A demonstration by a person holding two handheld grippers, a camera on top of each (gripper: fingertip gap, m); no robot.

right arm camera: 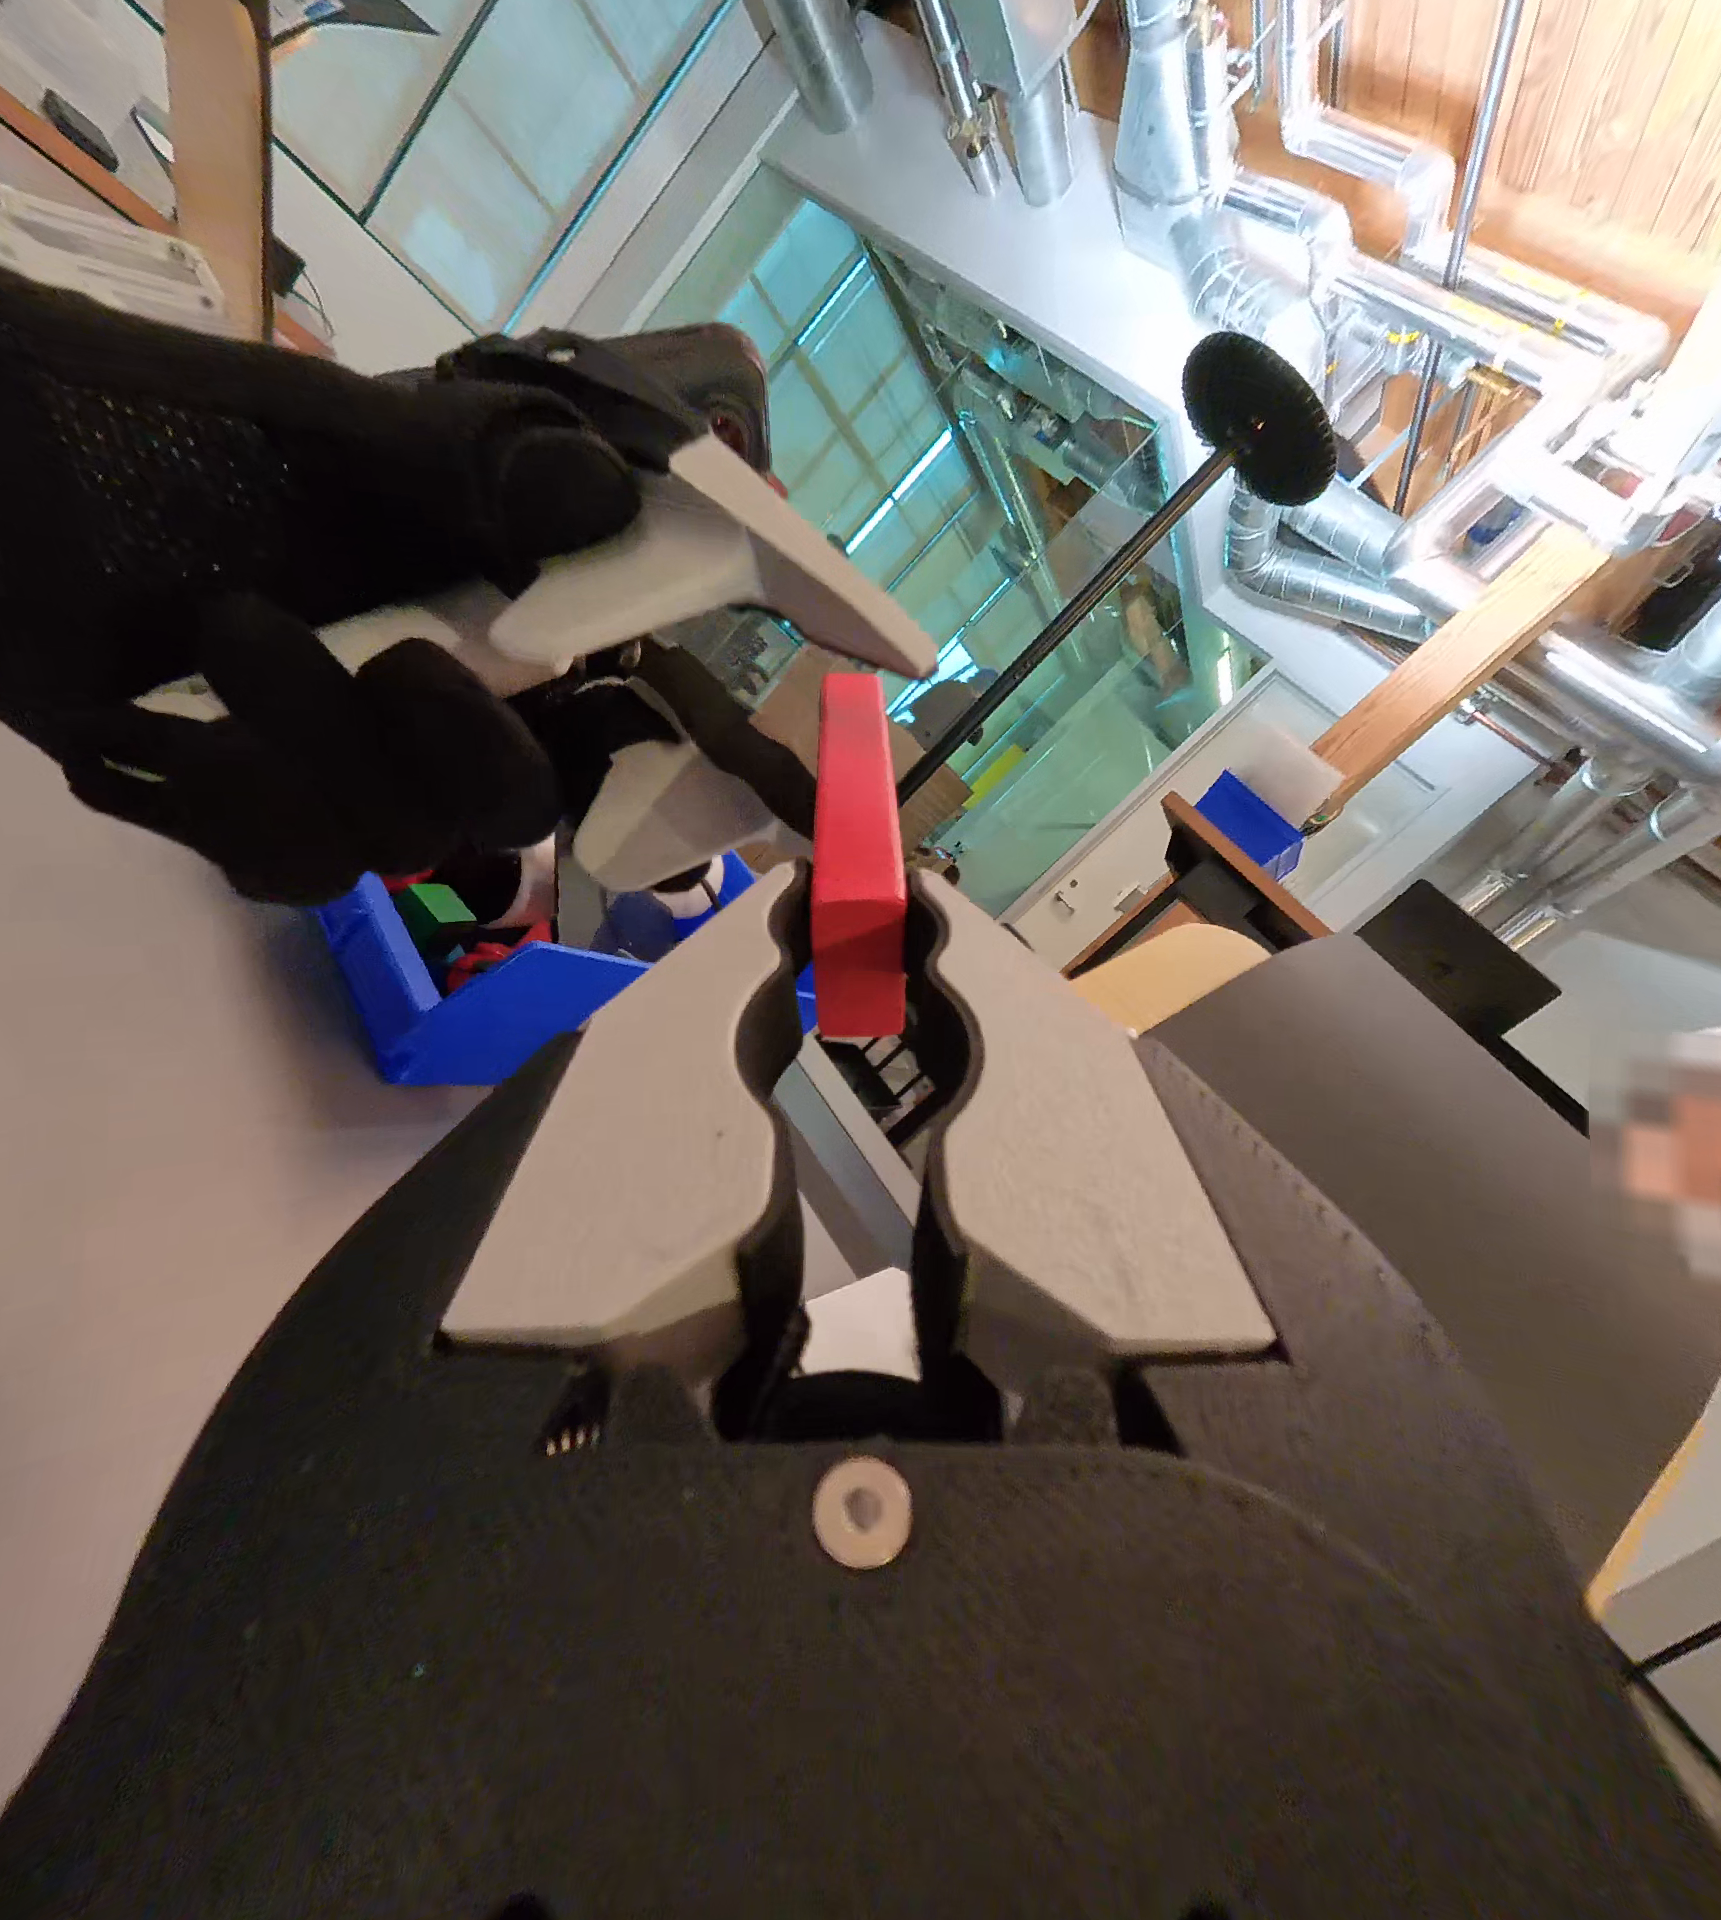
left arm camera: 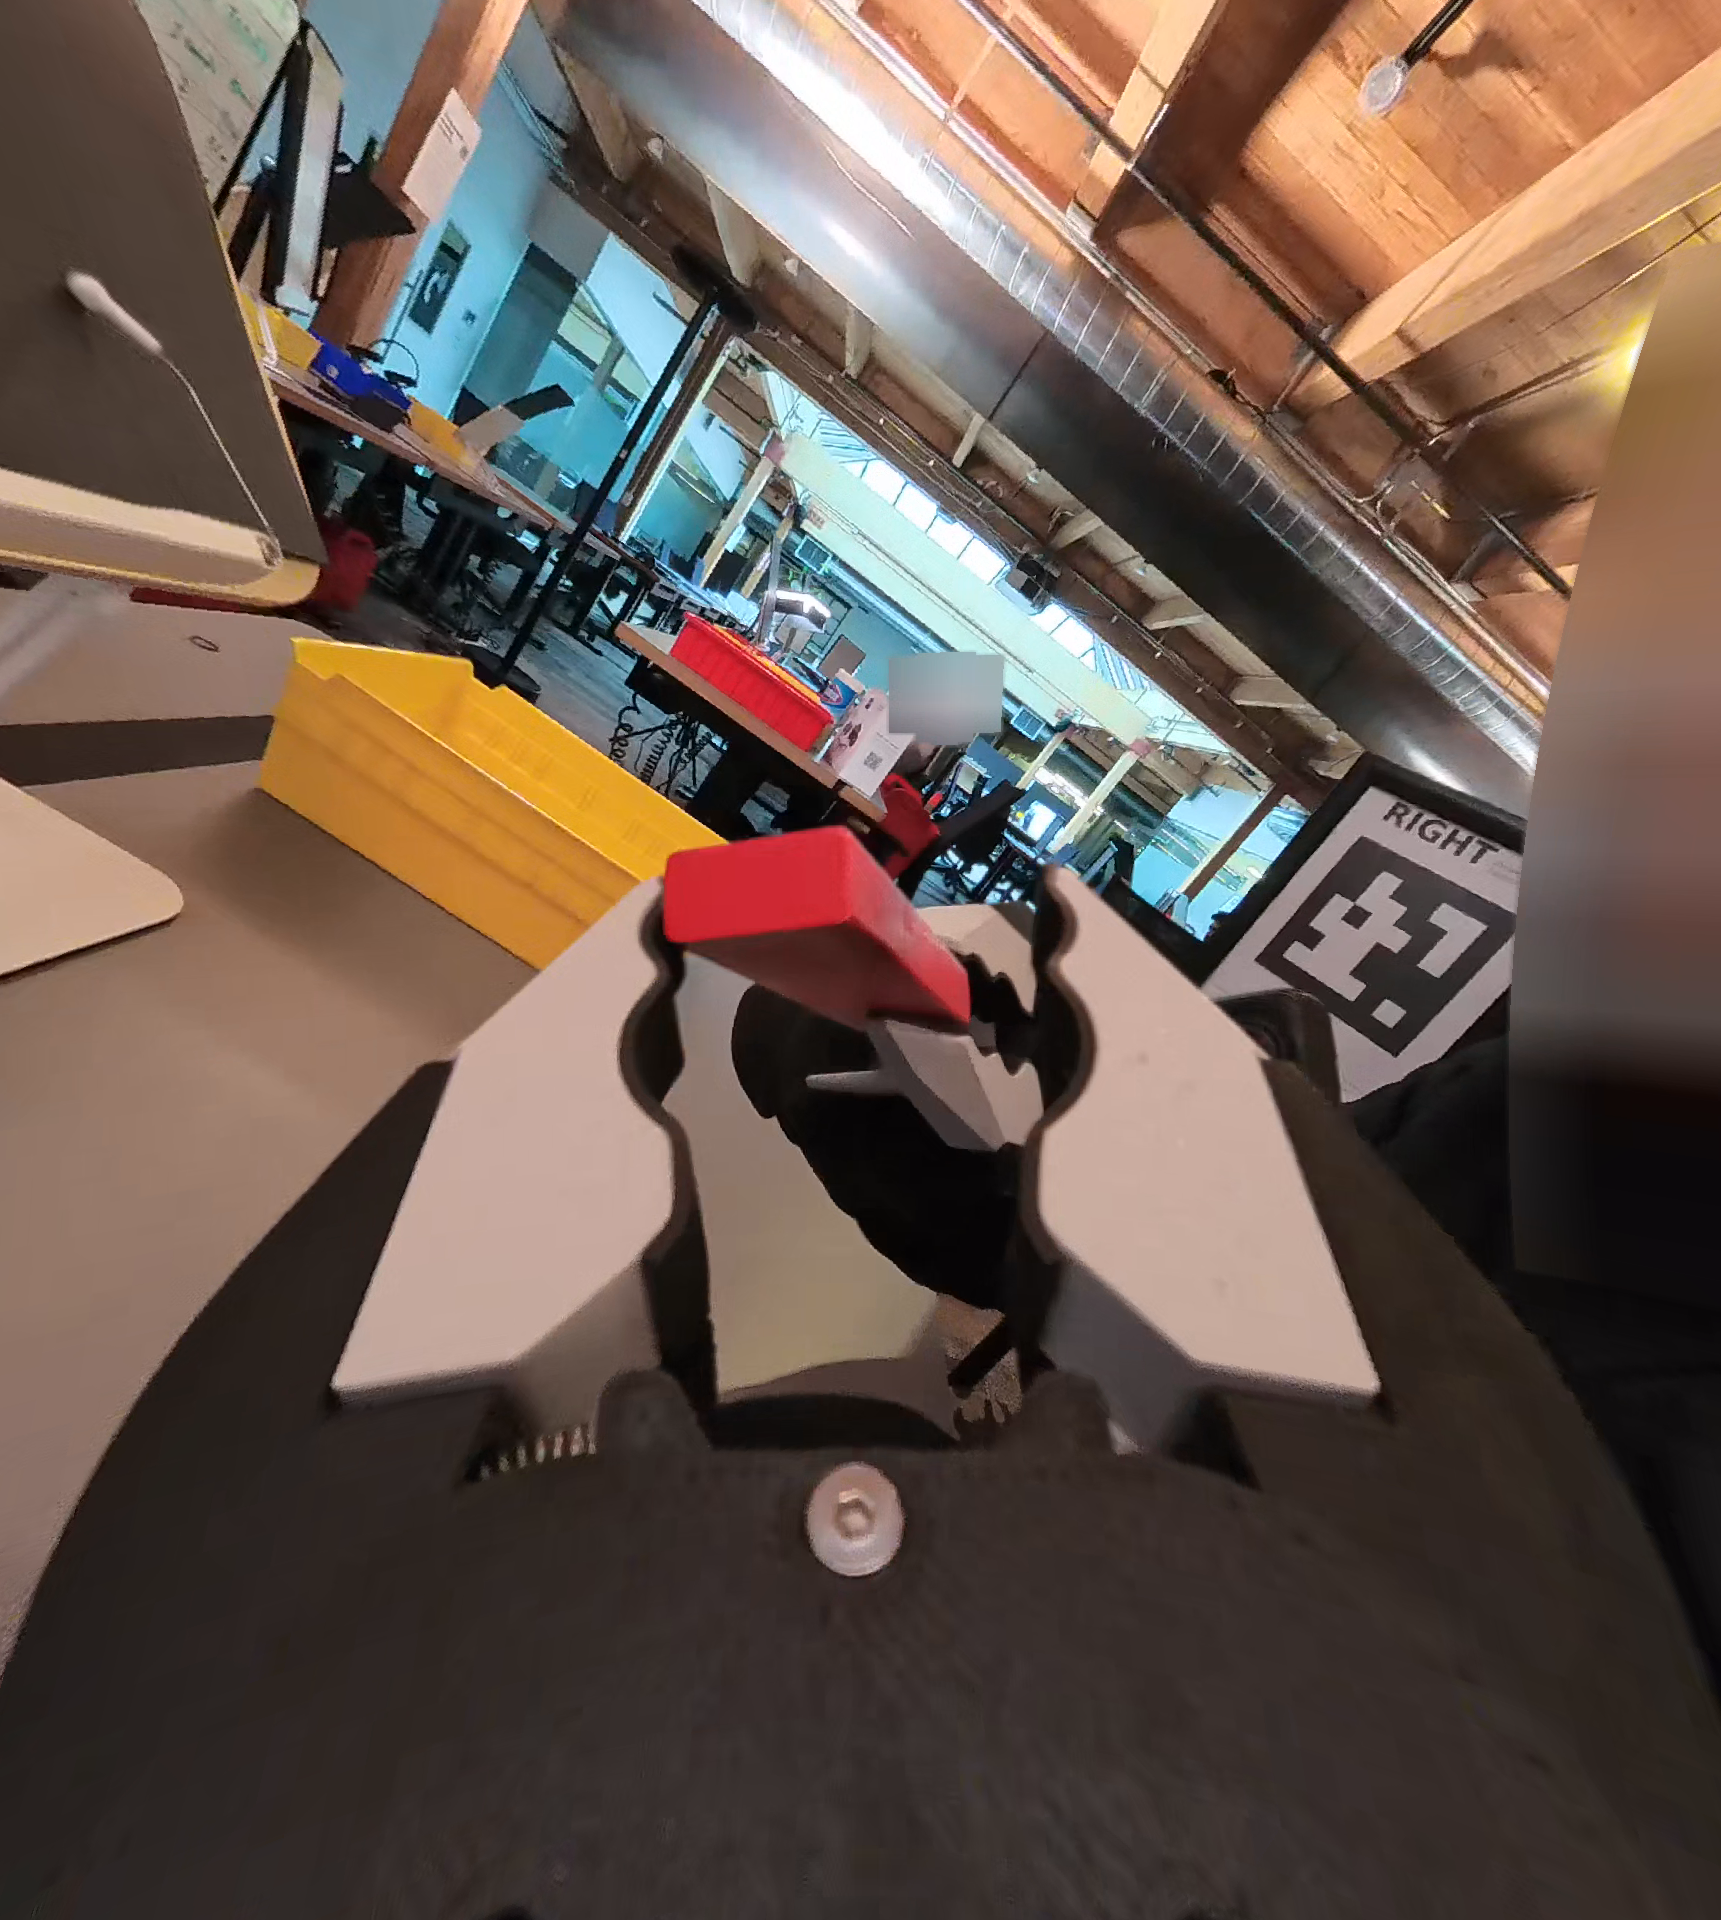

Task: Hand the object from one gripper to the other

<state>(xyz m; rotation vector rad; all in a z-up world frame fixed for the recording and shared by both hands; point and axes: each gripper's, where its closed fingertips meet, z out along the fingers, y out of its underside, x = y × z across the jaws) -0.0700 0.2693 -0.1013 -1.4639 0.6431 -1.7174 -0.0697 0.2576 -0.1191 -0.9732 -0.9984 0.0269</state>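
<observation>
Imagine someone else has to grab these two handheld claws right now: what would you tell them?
Right gripper: shut on the red block, which stands on end between its fingertips.
Left gripper: open, fingers on either side of the block's far end, not yet squeezing as far as I can tell. A black-gloved hand holds it.
Surroundings: blue bin of toys below the handover; yellow bin on the table.
Done: block lifted and brought between both grippers.
Left: close the left gripper on the block, then open the right one and draw it away.
</observation>
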